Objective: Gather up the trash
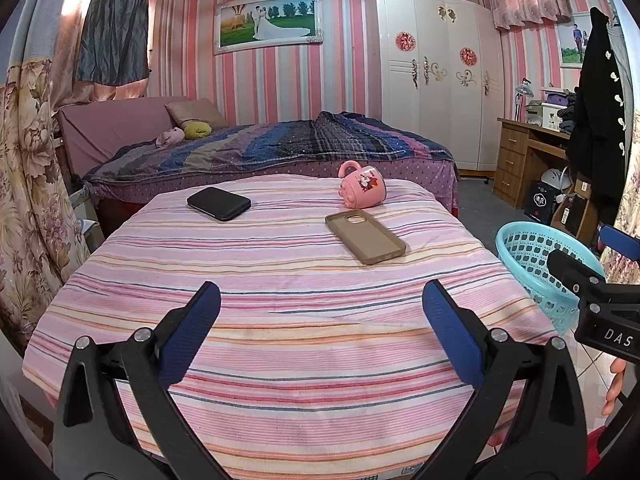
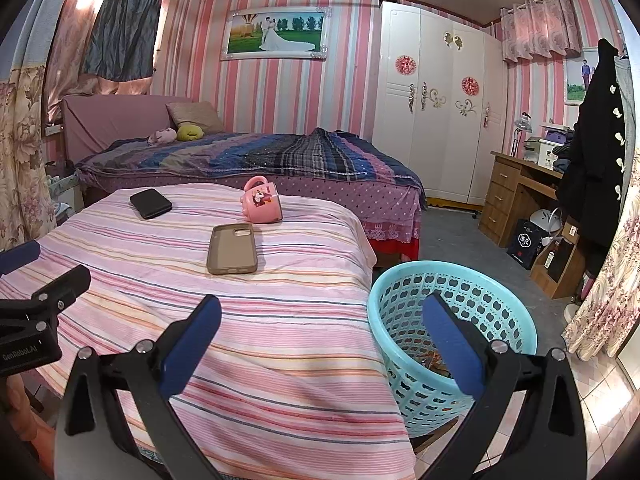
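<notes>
A turquoise trash basket (image 2: 476, 300) stands on the floor at the right of the striped table (image 2: 248, 344); some wrappers (image 2: 434, 360) lie in its bottom. It also shows in the left wrist view (image 1: 528, 252). My left gripper (image 1: 320, 308) is open and empty above the table's (image 1: 280, 300) near part. My right gripper (image 2: 322, 320) is open and empty, straddling the table's right edge and the basket. The other gripper shows at the right edge of the left wrist view (image 1: 600, 280) and the left edge of the right wrist view (image 2: 36, 300).
On the table lie a tan phone case (image 1: 365, 237) (image 2: 233, 248), a black wallet-like case (image 1: 219, 203) (image 2: 150, 203) and a tipped pink mug (image 1: 362, 189) (image 2: 261, 200). A bed (image 2: 256, 160), a wardrobe (image 2: 436, 100) and a desk (image 2: 516, 196) stand behind.
</notes>
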`<state>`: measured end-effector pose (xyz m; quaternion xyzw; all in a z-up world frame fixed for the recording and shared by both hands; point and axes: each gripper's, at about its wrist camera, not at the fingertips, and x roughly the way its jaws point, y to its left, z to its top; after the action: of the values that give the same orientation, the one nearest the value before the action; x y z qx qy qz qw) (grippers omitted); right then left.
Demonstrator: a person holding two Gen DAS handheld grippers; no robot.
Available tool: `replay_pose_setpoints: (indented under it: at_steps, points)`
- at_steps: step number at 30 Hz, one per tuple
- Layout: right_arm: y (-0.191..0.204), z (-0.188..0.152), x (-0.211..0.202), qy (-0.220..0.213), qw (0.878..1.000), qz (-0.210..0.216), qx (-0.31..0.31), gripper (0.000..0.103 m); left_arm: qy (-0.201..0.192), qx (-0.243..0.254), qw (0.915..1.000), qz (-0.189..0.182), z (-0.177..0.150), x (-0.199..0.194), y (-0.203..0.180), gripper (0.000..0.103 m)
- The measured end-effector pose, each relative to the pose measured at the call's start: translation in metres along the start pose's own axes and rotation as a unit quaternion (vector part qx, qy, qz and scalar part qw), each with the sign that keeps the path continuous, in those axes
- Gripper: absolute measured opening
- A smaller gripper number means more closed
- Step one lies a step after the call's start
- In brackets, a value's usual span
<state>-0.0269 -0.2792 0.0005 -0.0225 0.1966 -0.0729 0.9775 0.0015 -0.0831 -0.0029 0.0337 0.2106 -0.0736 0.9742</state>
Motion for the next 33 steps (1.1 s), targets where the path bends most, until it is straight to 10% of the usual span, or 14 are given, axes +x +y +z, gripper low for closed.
replay_pose_setpoints:
  at_steps: [33]
  points:
    - [-0.0010,0.0002,0.0003,-0.002,1.000,-0.004,-0.001,0.098,0.001,-0.001,1.0000,0.000,0.0000,0.0006,0.0005,0.098]
